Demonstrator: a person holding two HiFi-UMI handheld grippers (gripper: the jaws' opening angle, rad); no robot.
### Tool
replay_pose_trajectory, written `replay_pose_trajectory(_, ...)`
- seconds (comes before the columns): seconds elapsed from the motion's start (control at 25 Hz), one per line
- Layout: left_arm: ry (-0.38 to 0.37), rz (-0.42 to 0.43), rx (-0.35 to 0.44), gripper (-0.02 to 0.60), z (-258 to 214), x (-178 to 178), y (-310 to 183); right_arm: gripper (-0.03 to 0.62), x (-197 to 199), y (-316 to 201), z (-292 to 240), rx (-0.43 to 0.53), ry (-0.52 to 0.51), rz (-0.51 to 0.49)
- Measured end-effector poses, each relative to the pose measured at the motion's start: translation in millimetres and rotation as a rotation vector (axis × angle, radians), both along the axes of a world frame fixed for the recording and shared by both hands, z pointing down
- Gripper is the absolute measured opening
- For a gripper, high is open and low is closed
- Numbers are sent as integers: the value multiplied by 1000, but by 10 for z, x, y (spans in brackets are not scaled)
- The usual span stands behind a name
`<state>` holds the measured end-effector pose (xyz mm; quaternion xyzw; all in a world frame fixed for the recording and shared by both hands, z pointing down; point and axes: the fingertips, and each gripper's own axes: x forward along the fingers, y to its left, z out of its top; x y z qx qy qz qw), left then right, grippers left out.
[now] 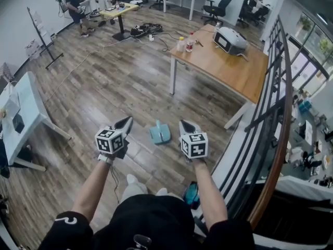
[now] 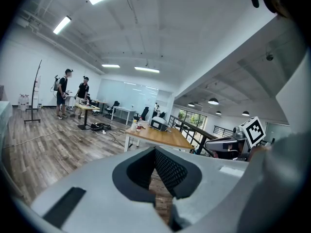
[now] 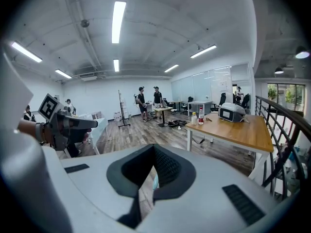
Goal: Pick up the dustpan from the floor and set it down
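A light blue dustpan [image 1: 160,134] lies flat on the wooden floor, and in the head view it sits between my two grippers and well below them. My left gripper [image 1: 126,122] hangs to its left, held up in the air, jaws shut and empty. My right gripper [image 1: 185,124] hangs to its right, likewise shut with nothing in it. In the left gripper view the jaw tips [image 2: 155,149] meet and only floor shows behind them. The right gripper view has its tips [image 3: 154,147] together, with a sliver of the dustpan [image 3: 154,180] in the slot below.
A wooden table [image 1: 229,69] with a grey device [image 1: 230,39] and bottles [image 1: 185,44] stands ahead to the right. A black railing [image 1: 270,113] runs along the right. At the left stands a white table [image 1: 28,105]. Cables [image 1: 146,30] and two people [image 1: 75,4] are far back.
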<state>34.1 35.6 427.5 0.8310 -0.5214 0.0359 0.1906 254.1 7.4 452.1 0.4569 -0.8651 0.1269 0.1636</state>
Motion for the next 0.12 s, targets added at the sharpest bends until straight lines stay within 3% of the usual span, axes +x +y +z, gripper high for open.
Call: replay_pose_trajectory(0.12, 6, 4, -18, -3, 81, 25, 59, -6, 31, 48, 21, -3, 0, -2)
